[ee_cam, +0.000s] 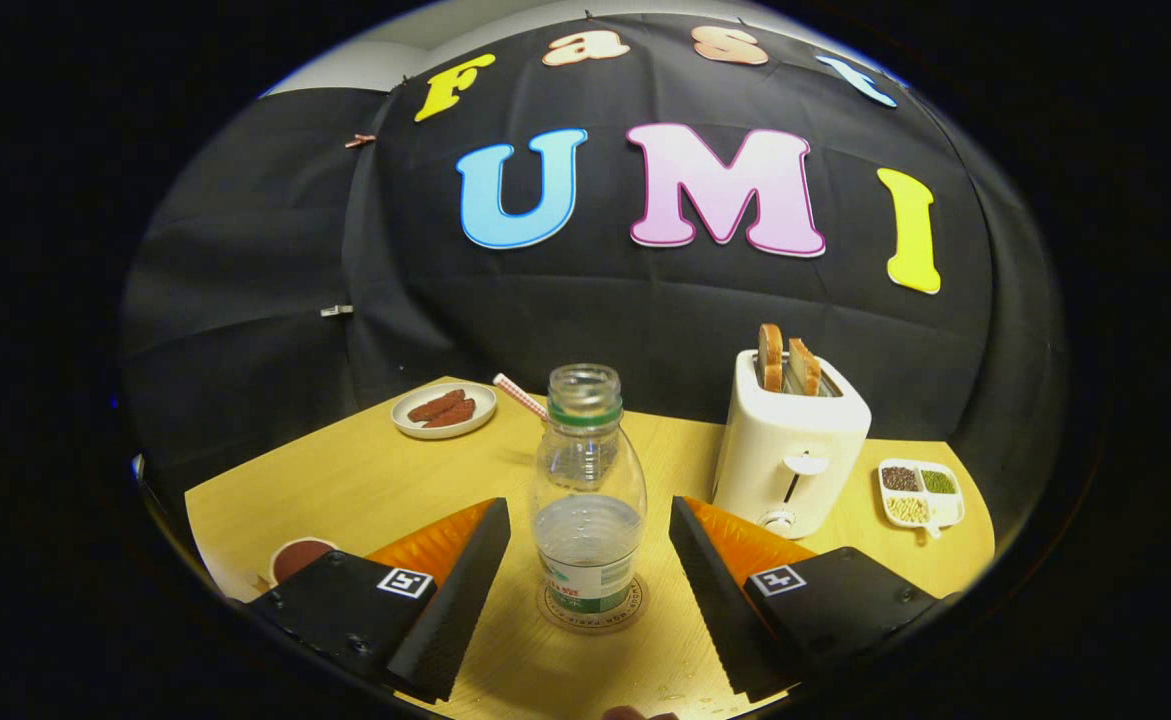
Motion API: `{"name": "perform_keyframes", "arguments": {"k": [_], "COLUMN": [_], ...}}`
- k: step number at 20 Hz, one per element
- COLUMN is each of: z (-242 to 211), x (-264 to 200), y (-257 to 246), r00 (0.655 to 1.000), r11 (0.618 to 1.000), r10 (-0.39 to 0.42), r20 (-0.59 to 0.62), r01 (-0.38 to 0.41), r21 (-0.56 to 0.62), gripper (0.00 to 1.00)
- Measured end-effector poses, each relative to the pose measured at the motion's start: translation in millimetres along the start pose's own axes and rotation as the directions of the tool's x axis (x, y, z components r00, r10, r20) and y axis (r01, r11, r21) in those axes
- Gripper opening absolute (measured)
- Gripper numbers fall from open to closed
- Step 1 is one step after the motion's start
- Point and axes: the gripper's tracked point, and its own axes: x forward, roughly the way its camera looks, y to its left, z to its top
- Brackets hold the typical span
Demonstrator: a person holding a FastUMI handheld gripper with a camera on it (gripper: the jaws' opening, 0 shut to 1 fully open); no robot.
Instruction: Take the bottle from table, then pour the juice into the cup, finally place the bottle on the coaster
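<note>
Gripper view has the wooden table (345,480) with a white toaster (790,445) far right, then the uncapped bottle (588,490) standing upright on its coaster (635,607), partly full. Gripper (585,580) is spread wide, fingers either side of the bottle and clear of it. Small sausage plate (443,410) sits far left.

A clear plastic bottle (588,500) without cap was seen standing upright on a round coaster (591,606) on the wooden counter (365,480). It was filled only partly with clear liquid. A label was wrapped around its lower part.
</note>
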Motion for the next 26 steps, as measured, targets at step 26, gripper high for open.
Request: {"name": "perform_keyframes", "arguments": {"k": [26], "z": [149], "x": [-295], "y": [-70], "r00": [0.841], "r11": [0.86], "r10": [-0.511], "r20": [0.178], "r01": [0.501], "r21": [0.098], "gripper": [0.98]}}
